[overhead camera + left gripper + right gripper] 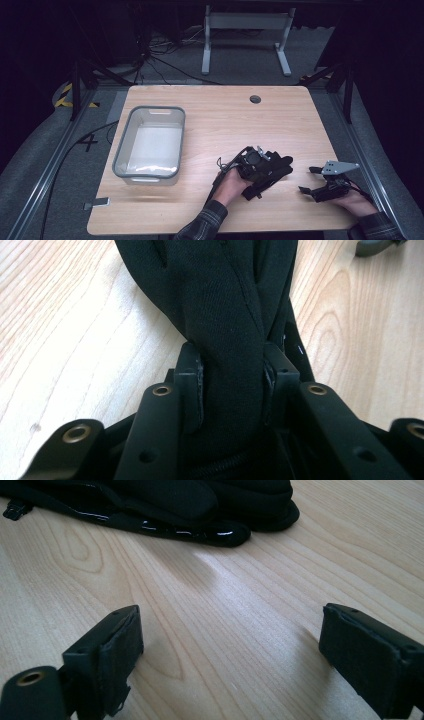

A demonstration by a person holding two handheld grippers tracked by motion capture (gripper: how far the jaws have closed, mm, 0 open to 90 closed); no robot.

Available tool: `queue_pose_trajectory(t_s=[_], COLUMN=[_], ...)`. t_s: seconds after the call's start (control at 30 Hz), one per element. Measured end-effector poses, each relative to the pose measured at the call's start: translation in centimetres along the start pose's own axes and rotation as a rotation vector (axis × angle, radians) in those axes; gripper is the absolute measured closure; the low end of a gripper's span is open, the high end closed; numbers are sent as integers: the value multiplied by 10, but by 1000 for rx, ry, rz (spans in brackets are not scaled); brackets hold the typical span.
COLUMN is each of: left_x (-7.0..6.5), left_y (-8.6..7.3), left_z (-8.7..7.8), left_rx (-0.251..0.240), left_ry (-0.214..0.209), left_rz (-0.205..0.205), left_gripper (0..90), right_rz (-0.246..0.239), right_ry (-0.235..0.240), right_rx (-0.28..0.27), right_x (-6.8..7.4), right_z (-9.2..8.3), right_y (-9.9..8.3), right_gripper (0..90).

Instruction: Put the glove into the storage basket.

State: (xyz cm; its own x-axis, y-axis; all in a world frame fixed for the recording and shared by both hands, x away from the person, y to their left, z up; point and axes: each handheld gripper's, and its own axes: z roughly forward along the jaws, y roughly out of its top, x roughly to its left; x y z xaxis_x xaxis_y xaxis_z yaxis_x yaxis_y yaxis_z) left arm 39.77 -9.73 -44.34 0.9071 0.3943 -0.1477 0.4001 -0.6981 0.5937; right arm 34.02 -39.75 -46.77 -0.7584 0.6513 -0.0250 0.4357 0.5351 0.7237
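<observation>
A black fabric glove lies on the wooden table, right of centre near the front edge. My left gripper comes at it from the left and is shut on it. In the left gripper view, both pads press a bunched fold of the glove, with the left gripper squeezing it from both sides. My right gripper rests further right with its jaws wide apart. In the right gripper view, the right gripper has bare wood between its jaws, and the glove lies ahead, untouched.
A clear plastic bin stands on the left half of the table, and it looks empty. A round cable hole sits near the far edge. Beyond the table are a white desk frame and floor cables.
</observation>
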Motion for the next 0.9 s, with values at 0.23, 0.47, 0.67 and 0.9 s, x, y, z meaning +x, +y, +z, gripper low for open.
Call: queue_pose_trajectory(t_s=[0.23,0.47,0.67,0.9], left_x=[1,6,10,16], left_y=[1,2,2,0], left_z=[-17,-38,-57,-75], left_rx=[-35,-73,-98,-102], left_ry=[-7,-5,10,31], left_rz=[-16,-48,-59,-65], left_gripper=[686,684,682,681], right_rz=[0,1,0,1], right_ry=[0,1,0,1], right_rx=[0,1,0,1], right_x=[0,0,0,0], right_z=[0,0,0,0], right_y=[0,0,0,0], right_gripper=[111,111,110,111])
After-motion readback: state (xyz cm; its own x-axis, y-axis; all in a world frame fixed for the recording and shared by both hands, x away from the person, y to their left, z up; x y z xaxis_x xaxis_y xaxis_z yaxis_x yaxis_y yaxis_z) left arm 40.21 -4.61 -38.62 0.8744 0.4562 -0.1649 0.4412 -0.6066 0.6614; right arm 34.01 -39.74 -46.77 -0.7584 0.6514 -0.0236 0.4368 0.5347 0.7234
